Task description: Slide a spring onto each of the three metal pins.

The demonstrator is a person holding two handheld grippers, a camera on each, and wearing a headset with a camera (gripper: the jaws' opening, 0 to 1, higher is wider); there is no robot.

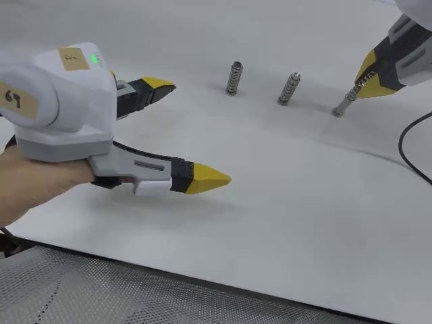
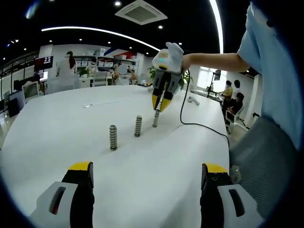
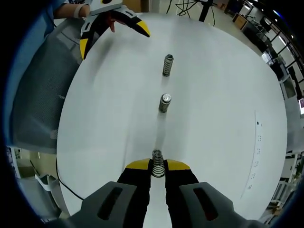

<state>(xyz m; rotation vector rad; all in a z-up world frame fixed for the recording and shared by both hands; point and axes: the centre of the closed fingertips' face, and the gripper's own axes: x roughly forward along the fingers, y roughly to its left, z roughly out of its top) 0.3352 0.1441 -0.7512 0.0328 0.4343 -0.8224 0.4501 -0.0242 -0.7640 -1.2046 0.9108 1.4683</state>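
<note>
**White surface [image 1: 270,202] with three upright metal pins in a row.**

- **Left gripper [image 1: 192,131]:** it hovers near the front edge, well apart from the pins. Its jaws are spread wide and hold nothing.
- **Right gripper [image 1: 368,82]:** it reaches in over the pin at the end of the row. Its jaws are closed on a spring [image 3: 157,164] that sits over the top of the third pin [image 1: 343,104]. The lower shaft of this pin shows bare beneath the coil, so the spring appears only partly down.
- **First sprung pin [image 1: 234,78] and second sprung pin [image 1: 289,88]:** each carries a spring seated close to the surface. This suggests that the last pin is the one in hand.

**To do this step well:**

- The coil's axis should be kept in line with the shaft.
- The coil should be pushed straight down along the shaft, since any sideways load could tip the slender pin.
- The grip should be light enough that the coils are not pinched against the metal.
- The jaws should part only once the spring has reached the base.
- The free left gripper could steady the pin's foot if it wobbles.
</note>
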